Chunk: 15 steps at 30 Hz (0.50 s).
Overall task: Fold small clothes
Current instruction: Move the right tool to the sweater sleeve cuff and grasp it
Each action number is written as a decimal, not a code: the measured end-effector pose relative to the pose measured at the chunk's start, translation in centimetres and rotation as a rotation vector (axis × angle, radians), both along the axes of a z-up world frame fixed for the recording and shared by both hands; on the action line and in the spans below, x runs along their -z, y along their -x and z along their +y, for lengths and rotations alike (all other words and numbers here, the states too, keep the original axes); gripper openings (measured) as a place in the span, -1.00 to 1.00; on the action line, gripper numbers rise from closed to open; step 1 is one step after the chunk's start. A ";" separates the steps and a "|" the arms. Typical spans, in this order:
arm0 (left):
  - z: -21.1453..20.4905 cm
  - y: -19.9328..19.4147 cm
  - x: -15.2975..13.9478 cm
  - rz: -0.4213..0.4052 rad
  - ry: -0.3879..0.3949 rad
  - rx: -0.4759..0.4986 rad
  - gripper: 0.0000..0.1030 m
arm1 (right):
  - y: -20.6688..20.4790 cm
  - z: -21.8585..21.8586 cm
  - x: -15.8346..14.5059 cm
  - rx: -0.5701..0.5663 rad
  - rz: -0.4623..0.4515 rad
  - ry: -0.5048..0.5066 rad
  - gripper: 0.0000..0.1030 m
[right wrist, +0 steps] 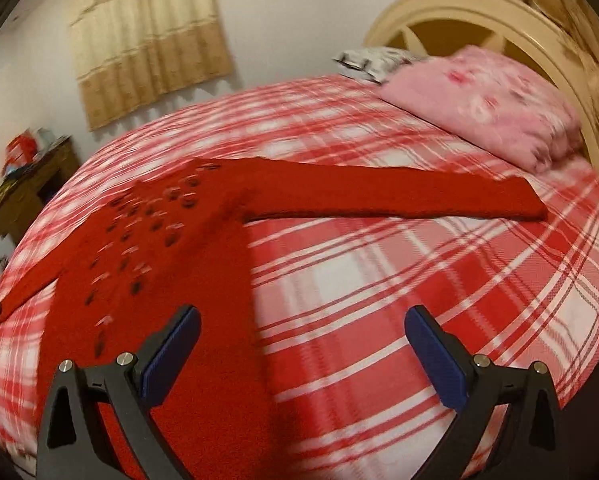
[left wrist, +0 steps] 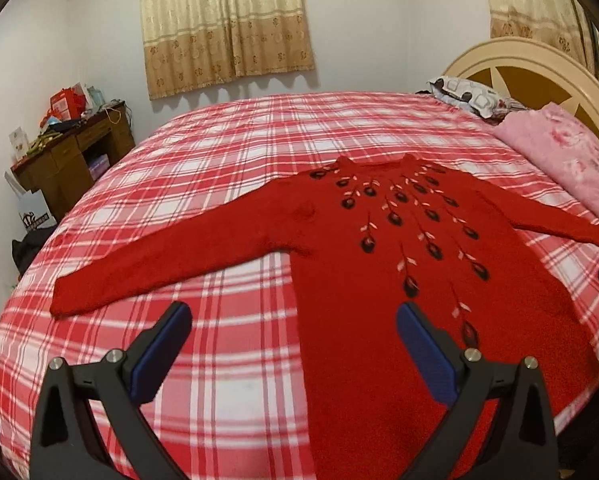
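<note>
Your red knitted sweater with dark embroidered flowers (left wrist: 383, 248) lies flat, front up, on the red-and-white plaid bedspread (left wrist: 227, 148), both sleeves stretched out sideways. Your left gripper (left wrist: 293, 344) hangs above the sweater's lower left edge, jaws spread wide, holding nothing. Your right gripper (right wrist: 301, 348) hovers over the lower right edge, half over bare bedspread, jaws also spread and empty. A pink floral pillow (right wrist: 491, 108) rests near the cream headboard (right wrist: 459, 12).

Both views low over sweater (left wrist: 379, 264)
</note>
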<state>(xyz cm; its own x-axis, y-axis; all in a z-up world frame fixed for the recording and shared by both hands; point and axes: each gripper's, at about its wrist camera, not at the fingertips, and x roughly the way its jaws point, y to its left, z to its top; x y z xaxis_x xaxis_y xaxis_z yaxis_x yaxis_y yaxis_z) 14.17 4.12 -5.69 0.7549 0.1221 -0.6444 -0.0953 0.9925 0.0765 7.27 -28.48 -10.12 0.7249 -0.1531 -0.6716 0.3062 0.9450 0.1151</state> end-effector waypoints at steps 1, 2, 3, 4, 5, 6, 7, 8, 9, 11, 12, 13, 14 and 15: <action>0.0 -0.6 0.1 0.001 -0.006 0.000 1.00 | -0.3 -0.9 0.1 0.018 0.008 -0.003 0.98; -0.1 -1.2 0.3 0.004 -0.009 0.002 1.00 | -0.5 -1.8 0.2 0.035 0.015 -0.007 0.97; -0.2 -1.8 0.5 0.007 -0.010 0.004 1.00 | -0.8 -3.0 0.3 0.049 0.021 -0.015 0.97; -0.2 -2.5 0.7 0.011 -0.009 0.004 1.00 | -1.1 -4.0 0.2 0.068 0.025 -0.016 0.95; -0.3 -3.0 0.9 0.013 -0.006 0.006 1.00 | -1.2 -4.7 0.2 0.083 0.026 -0.014 0.93; -0.4 -3.5 1.1 0.011 -0.002 0.011 1.00 | -1.4 -5.6 0.1 0.096 0.028 -0.012 0.92; -0.6 -4.1 1.3 0.010 -0.003 0.013 1.00 | -1.7 -6.5 0.1 0.109 0.030 -0.011 0.89; -0.8 -4.6 1.5 0.013 -0.008 0.010 1.00 | -2.0 -7.5 0.1 0.124 0.033 -0.007 0.83; -0.9 -5.1 1.7 0.018 -0.008 0.011 1.00 | -2.3 -8.4 0.2 0.140 0.038 -0.006 0.80; -1.2 -6.3 2.2 0.024 -0.005 0.016 1.00 | -3.0 -10.2 0.3 0.167 0.049 -0.014 0.66; -1.4 -6.8 2.4 0.027 -0.011 0.013 1.00 | -3.4 -11.3 0.3 0.182 0.057 -0.016 0.64; -1.5 -7.4 2.7 0.033 -0.017 0.011 1.00 | -3.7 -12.3 0.3 0.201 0.065 -0.024 0.63; -1.7 -7.7 2.8 0.035 -0.021 0.008 1.00 | -3.7 -13.1 0.3 0.216 0.068 -0.031 0.62; -1.7 -8.2 3.0 0.038 -0.022 0.004 1.00 | -3.8 -14.0 0.2 0.232 0.070 -0.038 0.61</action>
